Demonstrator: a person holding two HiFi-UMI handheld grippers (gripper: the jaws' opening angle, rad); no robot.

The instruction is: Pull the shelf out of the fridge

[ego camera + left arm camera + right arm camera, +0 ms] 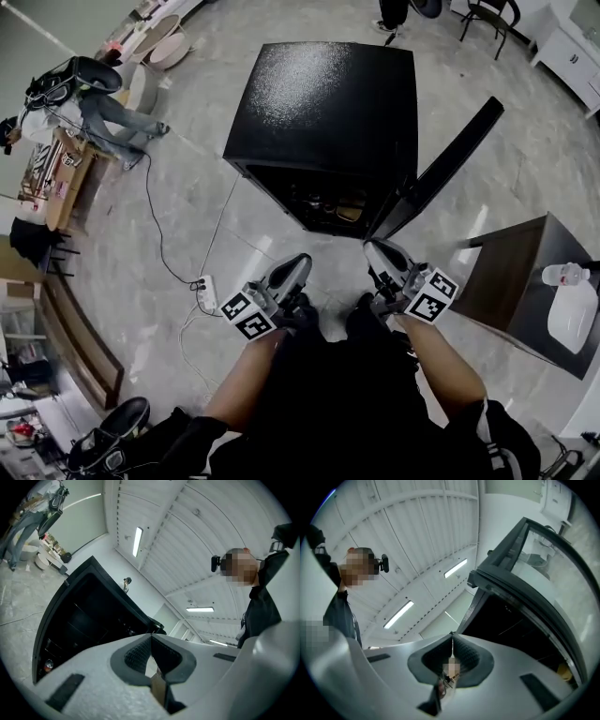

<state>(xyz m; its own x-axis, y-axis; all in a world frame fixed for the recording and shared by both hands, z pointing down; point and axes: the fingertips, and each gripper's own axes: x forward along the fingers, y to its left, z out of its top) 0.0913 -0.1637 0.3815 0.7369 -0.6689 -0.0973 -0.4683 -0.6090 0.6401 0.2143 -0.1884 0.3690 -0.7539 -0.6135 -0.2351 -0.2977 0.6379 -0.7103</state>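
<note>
Power strip (pixel 206 293) on the floor at left, left gripper (pixel 301 262) held low, jaws closed on nothing, black mini fridge (pixel 328 103) ahead, door (pixel 441 171) swung open, shelf (pixel 324 201) inside the dark cavity, right gripper (pixel 372 247) alongside, jaws pressed together, empty, dark side table (pixel 521 274) at right

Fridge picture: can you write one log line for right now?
fridge: door open | left hand-held gripper: shut, empty | right hand-held gripper: shut, empty | contact: none

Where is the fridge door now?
In the head view the door stands open on the right of the black fridge. It slants toward the dark table, just beyond the right gripper.
</note>
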